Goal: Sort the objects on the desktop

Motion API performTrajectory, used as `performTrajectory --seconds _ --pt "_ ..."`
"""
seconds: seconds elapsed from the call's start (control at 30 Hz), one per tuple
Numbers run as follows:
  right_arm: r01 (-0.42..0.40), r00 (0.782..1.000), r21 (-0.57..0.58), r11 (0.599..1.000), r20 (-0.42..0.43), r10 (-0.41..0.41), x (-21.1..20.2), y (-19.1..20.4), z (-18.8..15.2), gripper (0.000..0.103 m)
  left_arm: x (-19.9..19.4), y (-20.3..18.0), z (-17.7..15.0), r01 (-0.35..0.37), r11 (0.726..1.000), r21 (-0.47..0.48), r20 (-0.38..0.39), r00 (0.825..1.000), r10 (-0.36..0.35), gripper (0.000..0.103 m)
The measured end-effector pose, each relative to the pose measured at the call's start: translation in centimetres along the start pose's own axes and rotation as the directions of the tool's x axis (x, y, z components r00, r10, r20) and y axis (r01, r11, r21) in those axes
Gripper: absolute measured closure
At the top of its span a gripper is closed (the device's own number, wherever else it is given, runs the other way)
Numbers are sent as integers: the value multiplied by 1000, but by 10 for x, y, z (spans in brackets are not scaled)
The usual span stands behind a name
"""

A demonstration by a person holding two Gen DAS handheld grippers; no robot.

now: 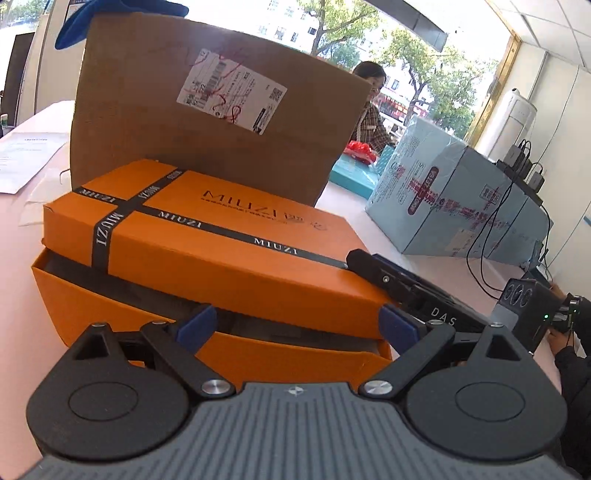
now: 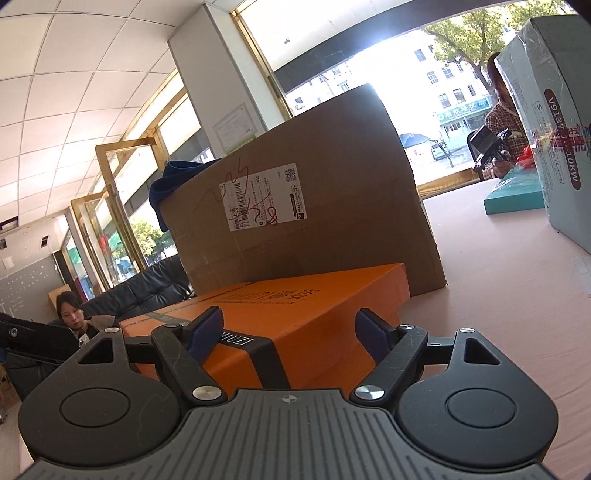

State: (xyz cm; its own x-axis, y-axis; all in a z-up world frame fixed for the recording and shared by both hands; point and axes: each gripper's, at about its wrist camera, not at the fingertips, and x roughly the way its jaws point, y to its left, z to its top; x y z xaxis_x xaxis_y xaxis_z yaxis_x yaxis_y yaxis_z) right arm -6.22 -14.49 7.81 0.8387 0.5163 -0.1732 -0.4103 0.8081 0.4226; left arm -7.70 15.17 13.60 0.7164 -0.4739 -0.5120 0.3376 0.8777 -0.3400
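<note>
Item 1: orange box (image 1: 221, 251), lidded, banded with black "MIUZI" ribbon (image 1: 107, 236). It lies flat on the pink bench (image 1: 22, 295); the lid sits slightly raised above the base, showing a dark gap along the near side.

Item 2: brown cardboard carton (image 1: 207, 122), upright, directly behind the orange box and seemingly touching it. White shipping label (image 1: 231, 90) with red scribble on its face; blue cloth (image 1: 122, 18) draped over its top edge.

Item 3: pale blue carton (image 1: 454, 206), taped, toward the bench's right edge beside a wall, well apart from the orange box. Flat teal box (image 1: 354, 177) beyond it.

Item 4: left gripper (image 1: 299, 326), jaws wide, spanning the near side of the orange box, not visibly clamping.

Item 5: right gripper (image 2: 290, 334), jaws wide, set around the box's right end; one finger (image 1: 373, 267) lies on the lid's corner.

Item 6: papers (image 1: 26, 158) at the bench's far left.
</note>
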Motion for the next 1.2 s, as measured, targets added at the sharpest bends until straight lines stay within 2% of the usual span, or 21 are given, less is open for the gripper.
performTrajectory --seconds 0.07,0.13,0.17,0.2,0.23,0.27,0.3,0.4,0.43,0.53,0.67,0.73,0.77,0.8,1.0,1.2 --pt "-13 1000 56 998 -14 14 1 -5 0 25 -20 9 9 -60 998 -2 86 995 60 8" --pt "-29 999 123 992 -31 33 2 -11 0 21 -35 22 19 -153 988 -8 172 973 152 0" --pt "-33 998 152 988 -39 40 2 -14 0 21 -38 32 24 -216 976 -18 210 954 215 0" --pt "-34 998 164 986 -45 42 3 -16 0 19 -40 42 30 -287 957 -33 244 927 286 0" --pt "-34 998 173 984 -50 44 3 -16 0 18 -39 54 35 -349 936 -54 259 900 350 0" --pt "-34 997 181 983 -55 45 4 -17 1 17 -33 68 41 -386 919 -81 246 885 394 0" --pt "-38 997 187 982 -66 51 4 -17 1 13 -24 87 48 -387 915 -114 192 895 403 0" --pt "-66 993 206 976 -85 85 5 -16 2 7 5 128 59 -306 924 -230 35 946 322 0" --pt "-85 990 213 973 -93 106 5 -16 1 5 13 136 61 -297 920 -255 7 951 309 0" --pt "-91 987 222 971 -113 118 7 -15 0 5 35 150 65 -295 912 -285 -33 954 298 0" --pt "-9 997 219 976 -78 27 5 -14 -2 6 55 145 65 -268 929 -253 -40 963 267 1" --pt "-41 996 233 972 -73 60 6 -17 -2 16 60 140 65 -256 936 -242 -37 966 255 1" --pt "-44 995 247 968 -71 64 7 -17 -3 17 64 135 65 -248 941 -230 -39 969 245 2" --pt "-35 997 247 968 -61 51 6 -17 -3 22 66 131 65 -233 947 -220 -41 973 229 6" --pt "-35 998 294 955 -40 49 2 -24 -4 32 60 124 62 -220 956 -196 -37 975 217 7" --pt "-49 998 298 953 -28 60 -5 -15 -5 32 46 122 58 -216 958 -187 -27 976 215 7"
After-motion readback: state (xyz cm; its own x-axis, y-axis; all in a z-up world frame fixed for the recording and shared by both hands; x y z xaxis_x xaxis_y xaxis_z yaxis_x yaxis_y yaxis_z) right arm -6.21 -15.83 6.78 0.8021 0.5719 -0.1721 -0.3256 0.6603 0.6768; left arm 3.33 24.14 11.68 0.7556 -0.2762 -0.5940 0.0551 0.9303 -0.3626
